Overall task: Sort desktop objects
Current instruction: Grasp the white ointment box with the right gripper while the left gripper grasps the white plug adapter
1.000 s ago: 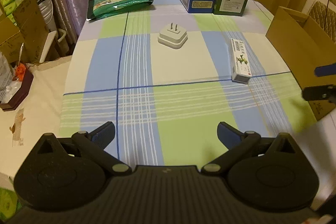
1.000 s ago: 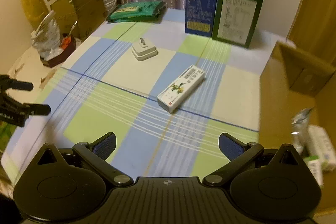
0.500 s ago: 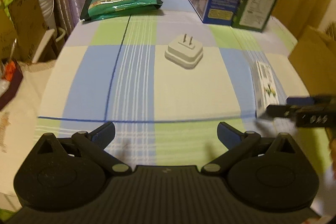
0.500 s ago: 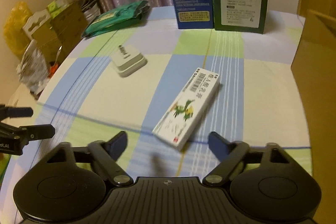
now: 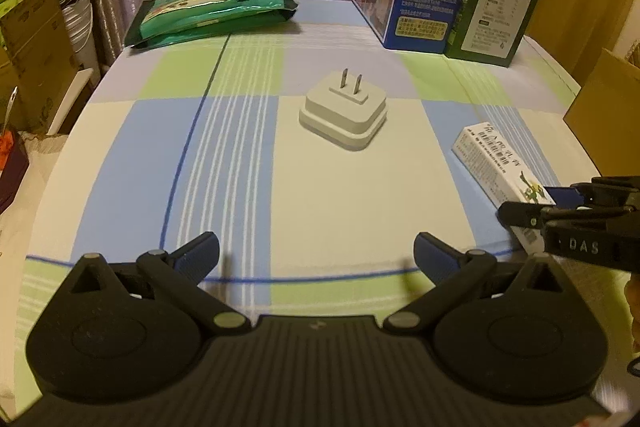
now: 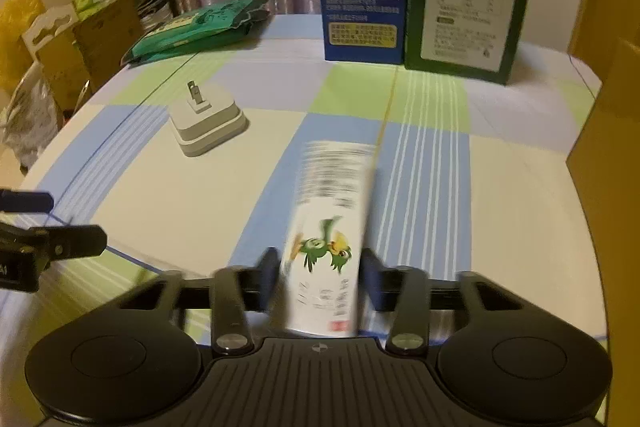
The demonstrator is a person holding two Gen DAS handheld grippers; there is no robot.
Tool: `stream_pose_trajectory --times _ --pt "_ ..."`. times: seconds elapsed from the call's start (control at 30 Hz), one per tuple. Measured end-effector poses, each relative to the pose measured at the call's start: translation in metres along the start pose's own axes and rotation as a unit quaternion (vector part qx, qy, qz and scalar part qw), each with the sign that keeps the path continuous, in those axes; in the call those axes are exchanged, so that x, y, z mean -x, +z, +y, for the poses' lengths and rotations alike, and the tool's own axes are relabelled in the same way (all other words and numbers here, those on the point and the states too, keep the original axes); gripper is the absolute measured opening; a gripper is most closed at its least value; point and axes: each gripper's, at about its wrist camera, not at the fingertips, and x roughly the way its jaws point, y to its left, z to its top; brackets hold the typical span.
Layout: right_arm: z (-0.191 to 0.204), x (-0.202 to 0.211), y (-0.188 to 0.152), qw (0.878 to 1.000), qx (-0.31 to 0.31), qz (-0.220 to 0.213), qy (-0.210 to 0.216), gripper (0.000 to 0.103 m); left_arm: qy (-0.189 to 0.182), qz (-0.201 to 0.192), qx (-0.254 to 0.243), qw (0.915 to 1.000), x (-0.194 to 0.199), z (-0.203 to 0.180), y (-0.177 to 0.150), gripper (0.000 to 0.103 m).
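Toothpaste-style carton [image 6: 326,247], the long white box with the green bird print, lies between the fingers of our right gripper [image 6: 320,275], which looks pressed against its two long sides near one end; the view is blurred, so we cannot tell how firm the pinch is. The box rests low over the checked cloth of the worktop [image 6: 500,207], just beside the brown cardboard box [image 6: 608,167] at the right edge, which we judge to be the sorting bin.

Our left gripper [image 5: 316,251] hangs spread wide over the near part of the worktop, holding nothing, with the white plug adapter [image 5: 344,115] ahead of it and well apart.

What worries us is the grip point. We hold the carton near one end, so most of its length sticks out forward and it may droop or twist out once lifted. A smooth card box can also slide through the pads if we swing fast. On the way right, the free end may knock the wall of the cardboard box and get levered loose. A hard squeeze could crush the thin carton.
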Motion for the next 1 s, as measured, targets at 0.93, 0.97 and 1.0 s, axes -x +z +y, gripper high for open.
stream_pose_trajectory --times 0.93,0.97,1.0 --pt "-0.009 -0.054 0.053 0.996 0.076 -0.036 0.032 0.035 -0.065 -0.04 -0.192 0.9785 -0.098 -0.021 0.078 0.079" --pt "-0.009 -0.054 0.052 0.996 0.077 -0.036 0.033 0.035 -0.061 -0.038 -0.193 0.9786 -0.099 -0.022 0.078 0.068" --pt "-0.009 -0.054 0.052 0.996 0.079 -0.035 0.033 0.035 -0.06 -0.04 -0.189 0.9793 -0.098 -0.022 0.077 0.062"
